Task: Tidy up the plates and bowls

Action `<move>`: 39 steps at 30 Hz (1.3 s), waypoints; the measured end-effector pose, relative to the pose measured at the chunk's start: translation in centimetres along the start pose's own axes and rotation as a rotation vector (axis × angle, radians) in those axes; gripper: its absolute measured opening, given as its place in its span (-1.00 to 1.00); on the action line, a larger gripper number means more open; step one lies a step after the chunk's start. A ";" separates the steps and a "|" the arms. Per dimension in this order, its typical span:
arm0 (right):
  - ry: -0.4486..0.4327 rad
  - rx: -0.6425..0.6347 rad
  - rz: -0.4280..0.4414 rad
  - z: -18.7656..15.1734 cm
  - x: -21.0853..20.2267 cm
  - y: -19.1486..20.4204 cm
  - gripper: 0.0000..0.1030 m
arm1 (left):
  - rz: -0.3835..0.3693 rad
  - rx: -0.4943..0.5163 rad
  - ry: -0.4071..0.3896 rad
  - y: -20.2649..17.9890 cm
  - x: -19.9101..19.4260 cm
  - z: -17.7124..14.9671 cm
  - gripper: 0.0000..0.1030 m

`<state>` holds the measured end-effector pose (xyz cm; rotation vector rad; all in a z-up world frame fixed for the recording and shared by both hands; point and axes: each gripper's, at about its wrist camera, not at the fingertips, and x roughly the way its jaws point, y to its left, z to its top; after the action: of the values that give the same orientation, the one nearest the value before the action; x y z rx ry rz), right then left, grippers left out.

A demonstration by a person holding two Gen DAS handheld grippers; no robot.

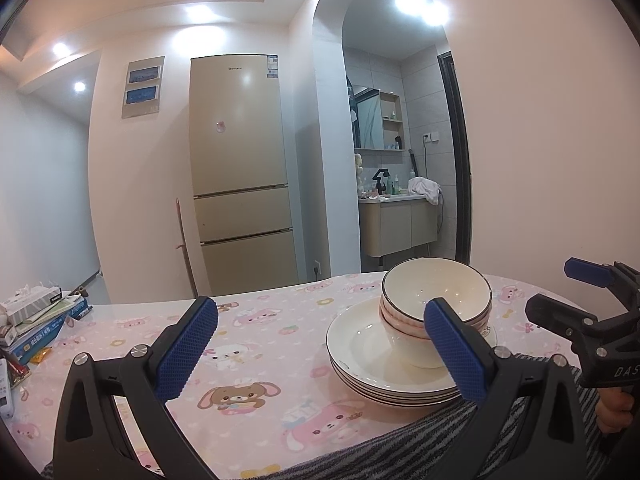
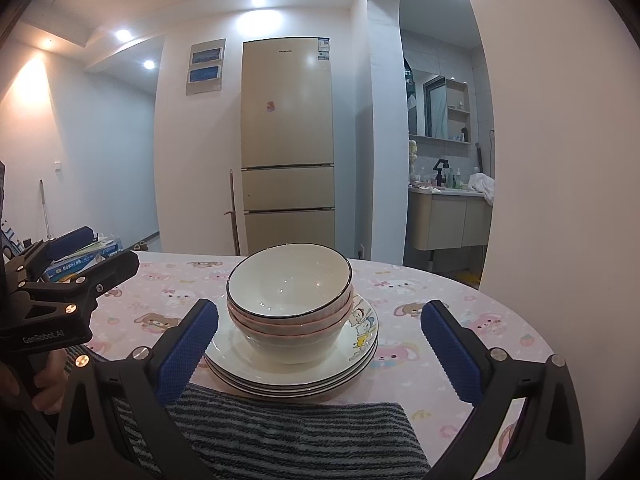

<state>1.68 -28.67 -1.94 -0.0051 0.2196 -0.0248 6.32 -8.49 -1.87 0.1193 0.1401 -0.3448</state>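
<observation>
Bowls [image 2: 290,300] nest on plates [image 2: 292,372] atop pink tablecloth [image 2: 460,312].

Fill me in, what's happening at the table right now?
A person holds a hand-held gripper in each hand over a table with a pink cartoon tablecloth. Neither is gripping anything: the left hand-held gripper and the right hand-held gripper are both open. Between them, nested bowls sit on a stack of plates, just beyond a striped grey towel. The crockery looks already gathered into one pile.
</observation>
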 end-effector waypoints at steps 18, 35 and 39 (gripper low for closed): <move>0.001 0.001 0.000 0.0 0.0 -0.1 1.00 | 0.000 -0.001 0.006 0.1 0.0 0.4 1.00; -0.001 -0.003 -0.001 0.0 0.0 -0.2 1.00 | 0.001 -0.001 0.011 0.1 0.1 0.4 1.00; 0.000 0.001 -0.003 -0.2 0.1 -0.2 1.00 | 0.000 0.000 0.012 0.1 0.1 0.3 1.00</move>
<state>1.67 -28.92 -2.17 -0.0044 0.2194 -0.0275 6.54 -8.44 -1.61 0.1211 0.1523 -0.3443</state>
